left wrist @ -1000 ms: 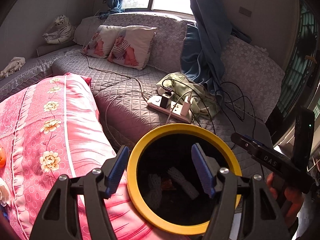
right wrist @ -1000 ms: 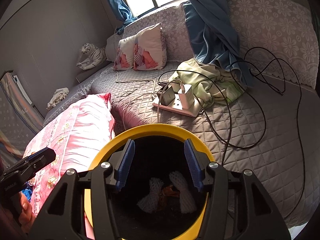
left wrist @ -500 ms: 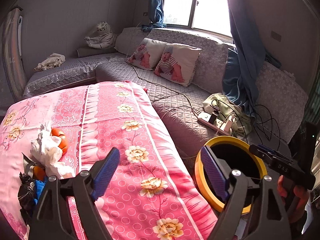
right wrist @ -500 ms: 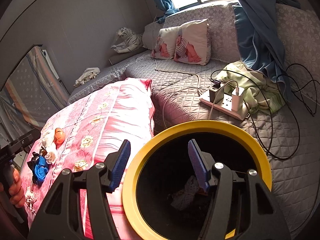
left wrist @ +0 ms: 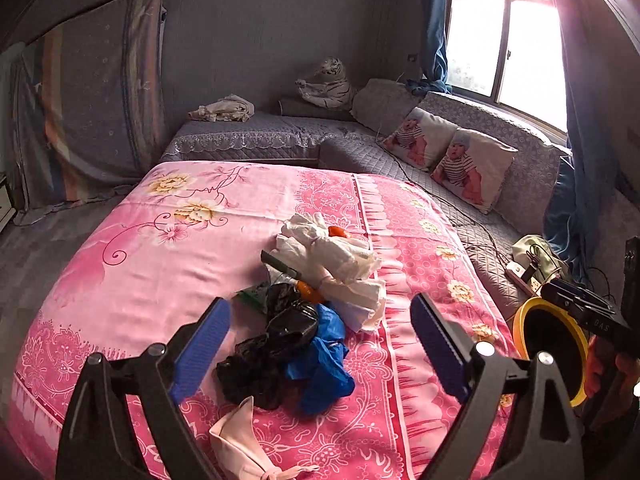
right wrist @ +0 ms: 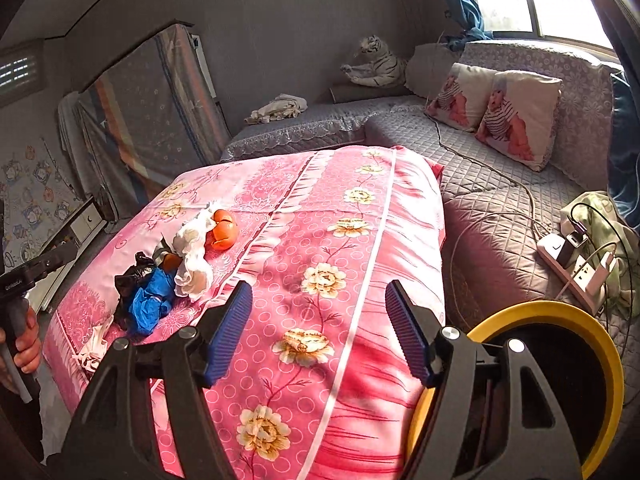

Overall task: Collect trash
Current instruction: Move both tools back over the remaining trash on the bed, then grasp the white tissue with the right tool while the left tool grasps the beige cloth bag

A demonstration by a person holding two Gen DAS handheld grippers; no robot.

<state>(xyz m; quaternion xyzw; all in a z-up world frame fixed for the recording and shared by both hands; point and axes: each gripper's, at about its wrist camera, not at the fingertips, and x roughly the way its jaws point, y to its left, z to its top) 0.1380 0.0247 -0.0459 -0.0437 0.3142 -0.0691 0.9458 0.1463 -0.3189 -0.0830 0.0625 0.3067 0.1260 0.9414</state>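
Pink floral cloth covers the table, where the trash pile of black and blue bags, white tissue and orange peel lies well apart from the yellow-rimmed bin beside the table. Both the left tool and the right tool are spread wide and carry nothing. This looks like the reach for another piece: the left tool, nearest, must descend over the black bag and close.

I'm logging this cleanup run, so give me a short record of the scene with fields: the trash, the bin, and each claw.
trash pile: white tissues, black bag, blue bag, orange peel, heaped on the pink bedspread
bin: yellow-rimmed bin, beside the bed, on the sofa side
left claw: open, empty, facing the pile
right claw: open, empty, over the bedspread near the bin
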